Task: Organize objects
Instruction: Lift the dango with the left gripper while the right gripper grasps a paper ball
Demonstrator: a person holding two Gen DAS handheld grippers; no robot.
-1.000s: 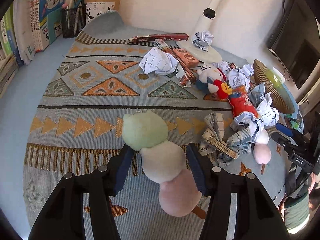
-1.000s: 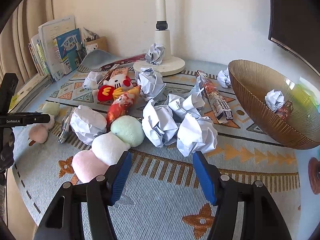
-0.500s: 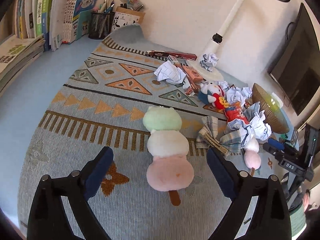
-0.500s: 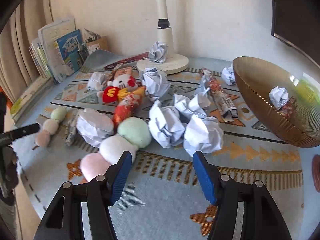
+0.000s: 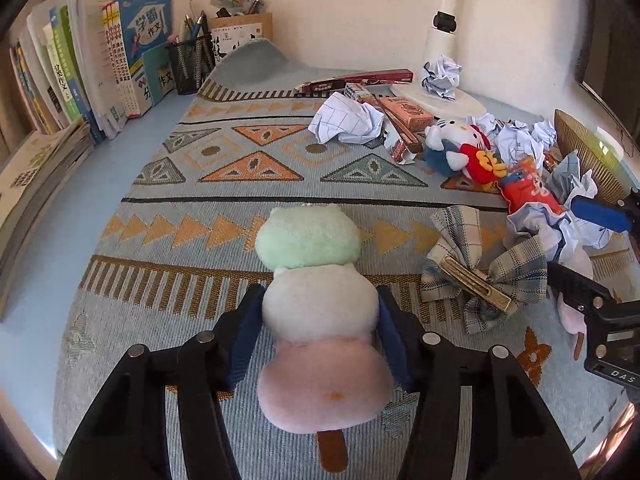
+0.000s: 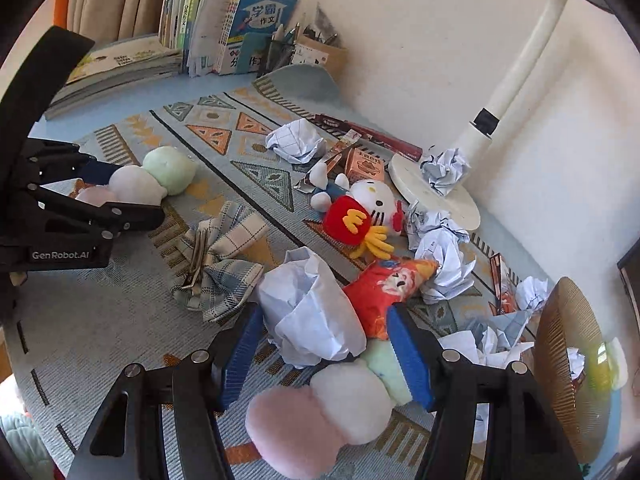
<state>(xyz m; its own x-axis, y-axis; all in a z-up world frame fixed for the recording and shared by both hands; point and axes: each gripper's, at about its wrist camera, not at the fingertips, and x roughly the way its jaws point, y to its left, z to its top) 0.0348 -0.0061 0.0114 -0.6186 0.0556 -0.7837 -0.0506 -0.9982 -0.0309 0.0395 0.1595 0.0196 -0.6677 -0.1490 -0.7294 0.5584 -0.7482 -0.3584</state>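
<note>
A: Left tongs (image 5: 320, 312)?

B: Just closed in; blue pads (image 5: 244, 332) now press both sides of the white middle ball of a three-ball dango plush (image 5: 316, 300). Green ball points away from the camera, pink ball and brown stick toward it. The plush lies on the patterned mat (image 5: 240, 168) covering the surface. The right view shows the same grip from the side.

A: Right tongs (image 6: 326, 354)?

B: Jaws stand apart, gripping nothing. A crumpled paper ball (image 6: 312, 320) sits between the blue pads; I can't see either pad pressing on it. A second dango plush (image 6: 332, 408) lies just under and in front of those tongs, with its pink ball nearest the camera. A red snack packet (image 6: 380, 288) touches the paper ball on its right.

A: The rest of the clutter?

B: Plaid bow hair clip (image 6: 216, 264) between the two tongs. Hello Kitty plush (image 6: 360, 212) further back, beside the white lamp base (image 6: 436, 196), which carries another paper ball (image 6: 446, 168). More crumpled paper balls are piled toward the ribbed amber bowl (image 6: 568, 360) at right. Orange carton (image 5: 404, 110) and a long dark red box (image 5: 356, 80) lie near the lamp.

A: Back wall?

B: Books (image 5: 132, 52) upright at left, with a mesh pen holder (image 5: 190, 64) beside them.
</note>
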